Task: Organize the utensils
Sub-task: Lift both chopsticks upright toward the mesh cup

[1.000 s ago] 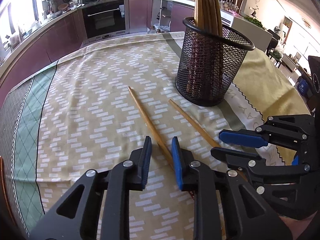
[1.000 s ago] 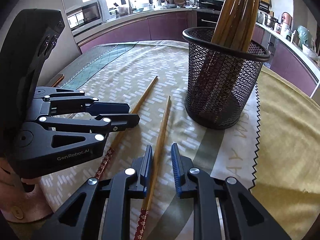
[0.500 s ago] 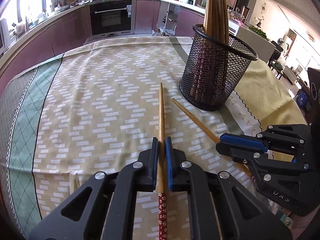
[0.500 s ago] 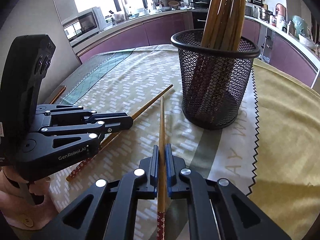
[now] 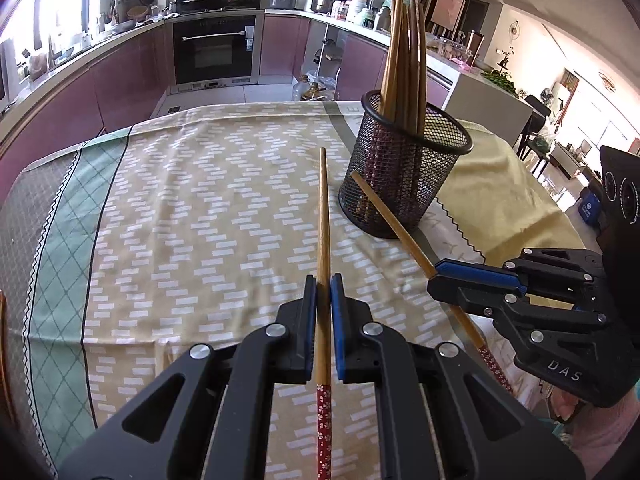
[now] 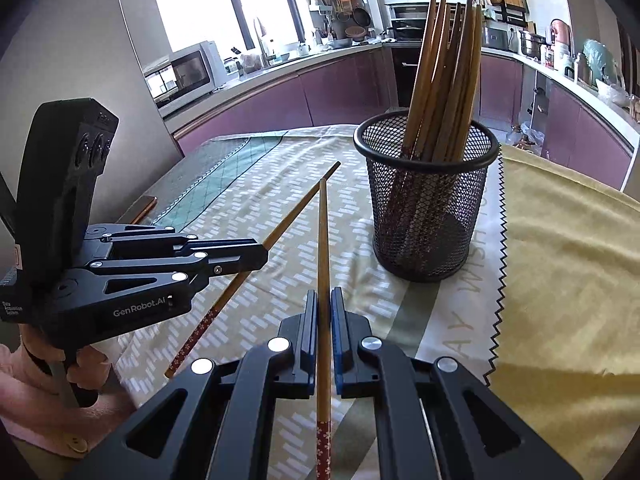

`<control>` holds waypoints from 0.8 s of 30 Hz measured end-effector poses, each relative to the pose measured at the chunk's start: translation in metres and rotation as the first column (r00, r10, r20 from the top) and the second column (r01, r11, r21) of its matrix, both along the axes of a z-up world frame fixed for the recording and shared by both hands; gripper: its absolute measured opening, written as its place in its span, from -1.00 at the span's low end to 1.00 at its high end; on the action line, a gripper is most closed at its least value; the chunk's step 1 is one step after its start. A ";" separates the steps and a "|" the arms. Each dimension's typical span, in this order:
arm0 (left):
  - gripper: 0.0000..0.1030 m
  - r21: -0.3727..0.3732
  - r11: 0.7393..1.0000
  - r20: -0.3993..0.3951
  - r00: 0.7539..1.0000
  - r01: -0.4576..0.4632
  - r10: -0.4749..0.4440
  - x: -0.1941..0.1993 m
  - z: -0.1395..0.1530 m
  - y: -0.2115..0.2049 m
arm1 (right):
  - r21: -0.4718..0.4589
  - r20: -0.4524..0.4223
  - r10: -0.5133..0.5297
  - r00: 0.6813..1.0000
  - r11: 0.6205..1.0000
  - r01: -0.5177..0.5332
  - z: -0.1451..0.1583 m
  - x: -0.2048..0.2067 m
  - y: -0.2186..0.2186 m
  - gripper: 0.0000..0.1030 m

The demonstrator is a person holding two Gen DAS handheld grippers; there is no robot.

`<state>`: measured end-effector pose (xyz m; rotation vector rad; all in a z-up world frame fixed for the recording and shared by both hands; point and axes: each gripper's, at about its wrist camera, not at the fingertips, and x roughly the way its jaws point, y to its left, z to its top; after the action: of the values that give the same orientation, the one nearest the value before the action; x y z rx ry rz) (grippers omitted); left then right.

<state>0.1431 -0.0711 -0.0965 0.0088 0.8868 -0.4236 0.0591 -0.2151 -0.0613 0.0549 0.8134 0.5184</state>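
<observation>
Both claws have just clamped and lifted: my left gripper (image 5: pixel 323 288) pinches one chopstick (image 5: pixel 323 216), my right gripper (image 6: pixel 324 302) the other chopstick (image 6: pixel 322 240), each raised off the patterned tablecloth (image 5: pixel 208 208) where they lay loose a second ago. Ahead stands the mesh holder (image 6: pixel 426 200), already bristling with chopsticks. I judge dropping these two in comes next.

— Where am I working?
— A home kitchen, I'd say: glossy purple cabinets (image 5: pixel 120 80), a black built-in oven (image 5: pixel 214 54), a white microwave (image 6: pixel 188 70) by the bright window (image 6: pixel 200 0), pans on the wall.
— And past it?
— I see a living area (image 5: pixel 560 140).
</observation>
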 end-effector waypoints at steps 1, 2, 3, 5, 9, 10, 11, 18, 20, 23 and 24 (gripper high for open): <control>-0.85 -0.008 1.000 0.003 1.000 0.005 -0.005 -0.002 0.003 0.000 | 0.004 0.007 -0.001 1.000 1.000 0.001 0.002 -0.001 0.000 -0.89; -0.85 -0.015 1.000 0.008 1.000 0.009 -0.009 -0.003 0.006 0.001 | 0.009 0.015 -0.003 1.000 1.000 0.003 0.005 -0.002 -0.001 -0.89; -0.85 -0.024 1.000 0.010 1.000 0.015 -0.014 -0.005 0.009 0.002 | 0.014 0.022 -0.005 1.000 1.000 0.005 0.008 -0.003 -0.002 -0.89; -0.85 -0.051 0.998 0.017 1.000 0.026 -0.025 -0.008 0.017 0.004 | 0.028 0.038 -0.009 0.999 1.000 0.008 0.014 -0.004 -0.003 -0.89; -0.85 -0.104 0.993 0.040 0.998 0.054 -0.051 -0.013 0.035 0.009 | 0.058 0.072 -0.021 0.997 0.998 0.016 0.025 -0.007 -0.011 -0.89; -0.85 -0.115 0.991 0.047 0.997 0.062 -0.057 -0.014 0.040 0.009 | 0.065 0.082 -0.026 0.996 0.998 0.020 0.028 -0.008 -0.013 -0.89; -0.85 -0.125 0.990 0.056 0.997 0.068 -0.061 -0.016 0.045 0.010 | 0.076 0.088 -0.030 0.996 0.997 0.023 0.031 -0.008 -0.015 -0.89; -0.85 -0.178 0.979 0.114 0.990 0.103 -0.083 -0.023 0.075 0.011 | 0.129 0.144 -0.072 0.987 0.990 0.053 0.050 -0.004 -0.034 -0.89; -0.86 -0.184 0.977 0.129 0.988 0.109 -0.085 -0.024 0.081 0.011 | 0.142 0.157 -0.084 0.984 0.988 0.062 0.053 -0.003 -0.038 -0.89; -0.86 -0.194 0.975 0.142 0.986 0.112 -0.085 -0.023 0.088 0.010 | 0.155 0.175 -0.095 0.980 0.986 0.068 0.059 -0.001 -0.042 -0.89; -0.86 -0.196 0.974 0.146 0.986 0.113 -0.085 -0.022 0.090 0.010 | 0.158 0.181 -0.097 0.979 0.985 0.069 0.061 -0.001 -0.044 -0.89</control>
<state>0.1206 -0.0615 -0.0065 -0.1052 0.7067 -0.5989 0.0583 -0.2586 -0.0002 0.1763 0.5841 0.4973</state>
